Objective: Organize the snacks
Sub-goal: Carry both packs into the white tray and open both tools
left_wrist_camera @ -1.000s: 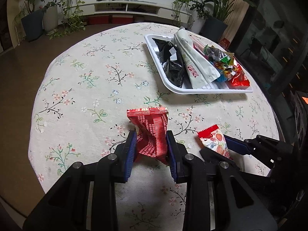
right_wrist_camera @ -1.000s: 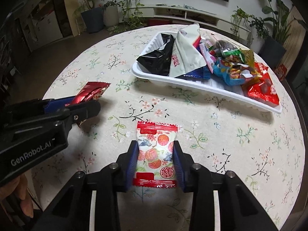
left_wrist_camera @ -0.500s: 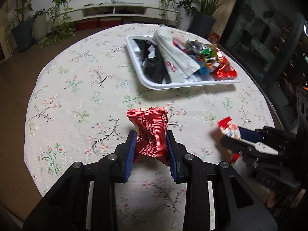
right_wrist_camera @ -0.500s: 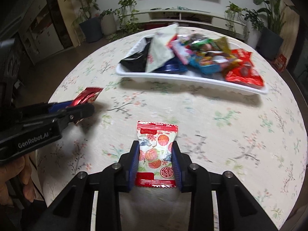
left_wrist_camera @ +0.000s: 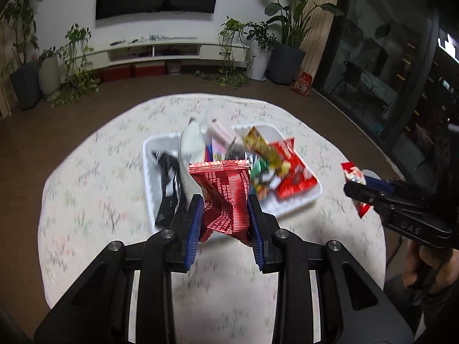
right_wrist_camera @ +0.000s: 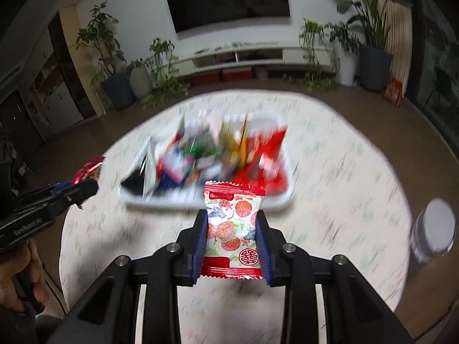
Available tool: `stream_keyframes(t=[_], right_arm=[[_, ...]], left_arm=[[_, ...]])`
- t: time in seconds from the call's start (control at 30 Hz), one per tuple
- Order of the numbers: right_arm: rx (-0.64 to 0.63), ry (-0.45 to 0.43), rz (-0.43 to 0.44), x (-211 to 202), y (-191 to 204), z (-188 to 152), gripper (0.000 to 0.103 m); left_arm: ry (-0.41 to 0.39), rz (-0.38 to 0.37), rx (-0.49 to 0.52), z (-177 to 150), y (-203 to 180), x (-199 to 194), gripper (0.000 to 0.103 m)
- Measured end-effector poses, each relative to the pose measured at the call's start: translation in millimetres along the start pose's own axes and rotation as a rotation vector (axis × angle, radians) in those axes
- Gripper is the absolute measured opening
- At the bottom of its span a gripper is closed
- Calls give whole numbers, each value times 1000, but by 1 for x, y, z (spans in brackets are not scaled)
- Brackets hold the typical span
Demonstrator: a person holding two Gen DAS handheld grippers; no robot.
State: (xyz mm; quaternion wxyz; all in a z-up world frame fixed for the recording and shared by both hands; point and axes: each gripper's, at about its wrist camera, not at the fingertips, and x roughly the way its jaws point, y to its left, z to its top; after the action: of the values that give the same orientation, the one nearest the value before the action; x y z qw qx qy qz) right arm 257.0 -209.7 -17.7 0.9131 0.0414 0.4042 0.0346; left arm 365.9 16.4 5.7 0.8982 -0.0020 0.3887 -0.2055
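Observation:
My left gripper is shut on a crumpled red foil snack packet, held in the air in front of the white tray. My right gripper is shut on a white and red fruit-print candy packet, also lifted, just before the tray. The tray holds several snack bags, black, white, green and red. The right gripper with its packet shows at the right of the left wrist view. The left gripper with its red packet shows at the left of the right wrist view.
The tray sits on a round table with a floral cloth. A grey-lidded jar stands at the table's right edge. Beyond are a brown floor, potted plants, a low white TV cabinet and a wall TV. Both views are motion-blurred.
Both grippers have risen high above the table with their packets and now face the tray's short end. The tray looks farther away and lower. Grips are unchanged.

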Motion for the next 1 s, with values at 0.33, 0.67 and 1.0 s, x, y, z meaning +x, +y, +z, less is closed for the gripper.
stream_keyframes(t=[0.33,0.67,1.0], right_arm=[[-63,37,12,52,-9,90,34],[-87,102,5,115,-6,101,34],[-116,156,-18,143,-3,95,35]], left_arm=[[49,36,-36,63,-7,79,28],[107,49,-37,50,-1,135,28],[106,69,-32,40,6,150,29]])
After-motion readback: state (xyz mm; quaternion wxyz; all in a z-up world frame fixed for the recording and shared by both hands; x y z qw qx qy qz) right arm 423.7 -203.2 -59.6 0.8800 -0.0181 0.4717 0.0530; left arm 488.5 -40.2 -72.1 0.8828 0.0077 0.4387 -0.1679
